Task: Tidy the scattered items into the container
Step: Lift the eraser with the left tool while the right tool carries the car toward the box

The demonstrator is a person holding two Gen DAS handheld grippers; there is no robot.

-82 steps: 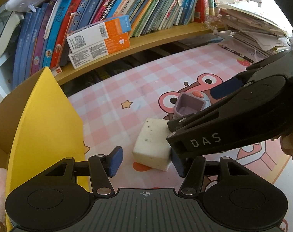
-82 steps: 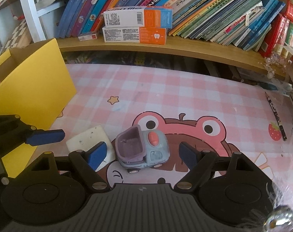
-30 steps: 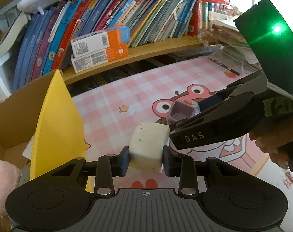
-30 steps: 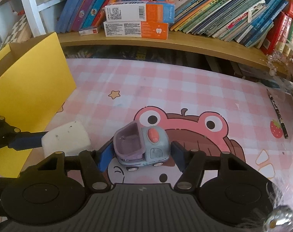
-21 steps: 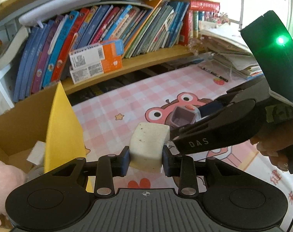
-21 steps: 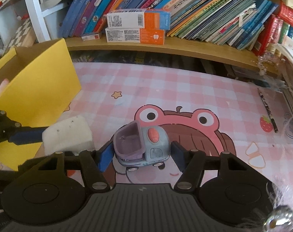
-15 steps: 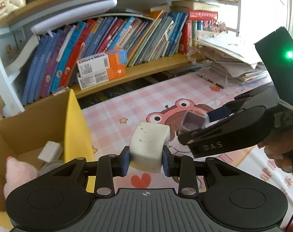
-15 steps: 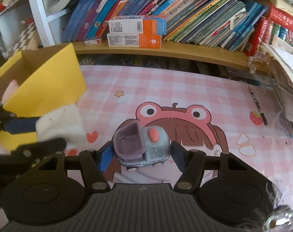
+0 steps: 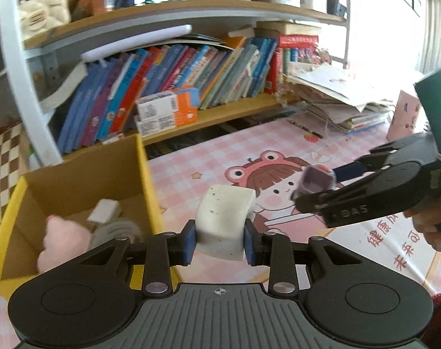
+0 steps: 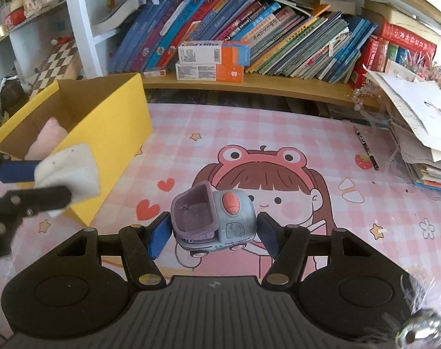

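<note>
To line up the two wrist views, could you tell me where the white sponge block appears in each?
Left wrist view: the white sponge block sits at lower centre, between the left gripper's blue pads.
Right wrist view: it is at the far left edge.
Shared landmark: the yellow cardboard box beside it.

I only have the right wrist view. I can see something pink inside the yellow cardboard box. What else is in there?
Observer: The left wrist view shows a small white block lying in the yellow cardboard box, behind the pink plush toy.
Operator: Anything more?
Observer: A grey round item beside the plush; I cannot tell what it is.
Operator: How does the left gripper hold the white speckled sponge block?
Observer: A blue pad presses each side face, with the sponge right of the box wall, not over the opening.
</note>
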